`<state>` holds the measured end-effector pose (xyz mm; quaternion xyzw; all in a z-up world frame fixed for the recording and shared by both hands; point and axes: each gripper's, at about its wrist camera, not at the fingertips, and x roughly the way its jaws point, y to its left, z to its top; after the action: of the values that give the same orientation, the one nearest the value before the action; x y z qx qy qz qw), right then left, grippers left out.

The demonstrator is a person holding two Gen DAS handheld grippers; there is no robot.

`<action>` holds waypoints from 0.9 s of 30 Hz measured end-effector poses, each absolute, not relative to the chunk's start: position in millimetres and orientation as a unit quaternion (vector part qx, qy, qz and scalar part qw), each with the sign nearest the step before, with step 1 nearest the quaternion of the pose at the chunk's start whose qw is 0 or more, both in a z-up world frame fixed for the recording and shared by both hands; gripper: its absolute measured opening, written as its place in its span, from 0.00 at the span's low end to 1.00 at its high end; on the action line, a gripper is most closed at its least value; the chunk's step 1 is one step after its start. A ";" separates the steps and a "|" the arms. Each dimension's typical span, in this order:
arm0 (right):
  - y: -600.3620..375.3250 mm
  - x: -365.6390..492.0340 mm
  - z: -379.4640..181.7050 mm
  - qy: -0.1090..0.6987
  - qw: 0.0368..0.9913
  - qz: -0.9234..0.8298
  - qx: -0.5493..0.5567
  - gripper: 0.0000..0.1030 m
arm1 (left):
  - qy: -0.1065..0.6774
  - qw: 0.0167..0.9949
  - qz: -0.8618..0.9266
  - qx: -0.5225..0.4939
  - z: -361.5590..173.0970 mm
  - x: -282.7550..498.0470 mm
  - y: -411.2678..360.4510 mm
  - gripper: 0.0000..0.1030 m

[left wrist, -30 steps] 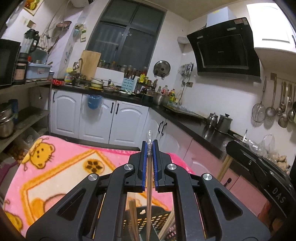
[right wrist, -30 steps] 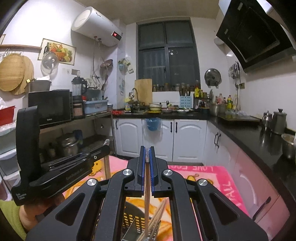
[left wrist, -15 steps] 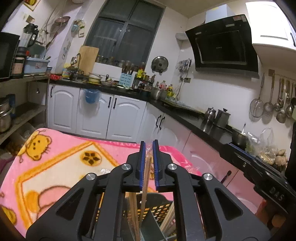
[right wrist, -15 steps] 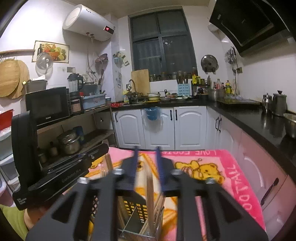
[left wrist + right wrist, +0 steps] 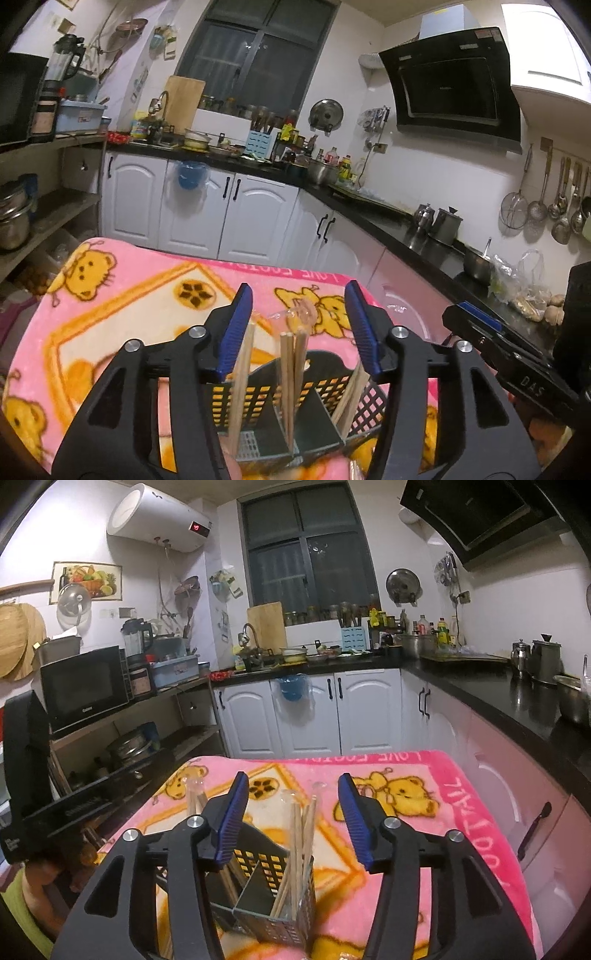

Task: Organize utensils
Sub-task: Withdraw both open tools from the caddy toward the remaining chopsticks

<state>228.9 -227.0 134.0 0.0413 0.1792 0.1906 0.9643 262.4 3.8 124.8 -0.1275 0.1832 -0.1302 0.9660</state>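
Observation:
A black mesh utensil holder (image 5: 325, 398) with compartments stands on the pink blanket (image 5: 122, 306). Several wooden chopsticks (image 5: 290, 373) stand upright in it. My left gripper (image 5: 298, 314) is open just above the holder, its blue pads on either side of the chopstick tops, touching none. In the right wrist view the same holder (image 5: 273, 897) holds a leaning bunch of chopsticks (image 5: 301, 853). My right gripper (image 5: 291, 801) is open above it and empty. The left gripper's body (image 5: 40, 782) shows at the left edge there.
The pink cartoon-bear blanket (image 5: 424, 812) covers the table. White cabinets (image 5: 306, 712) and a black counter (image 5: 517, 698) run behind and to the right. Open shelves with a microwave (image 5: 83, 686) stand at the left. The right gripper's body (image 5: 517, 350) shows at the right.
Both grippers were shut on a chopstick each; both have opened and the chopsticks now stand in the holder. Both cameras have tilted down towards the holder.

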 end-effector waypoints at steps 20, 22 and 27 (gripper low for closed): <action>-233.1 199.3 131.1 0.185 0.964 0.186 0.043 0.62 | 0.182 0.966 -0.110 -0.144 127.0 220.9 26.4 0.89; -233.3 194.8 131.5 0.184 0.964 0.187 0.040 0.63 | 0.183 0.967 -0.105 -0.146 126.5 215.8 29.2 0.90; -235.0 183.6 132.8 0.184 0.964 0.189 0.033 0.63 | 0.185 0.967 -0.100 -0.144 123.4 204.8 32.8 0.90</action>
<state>183.6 -235.0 132.8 0.0333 0.1836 0.1889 0.9641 204.8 32.8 123.4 -0.1444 0.1854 -0.1005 0.9668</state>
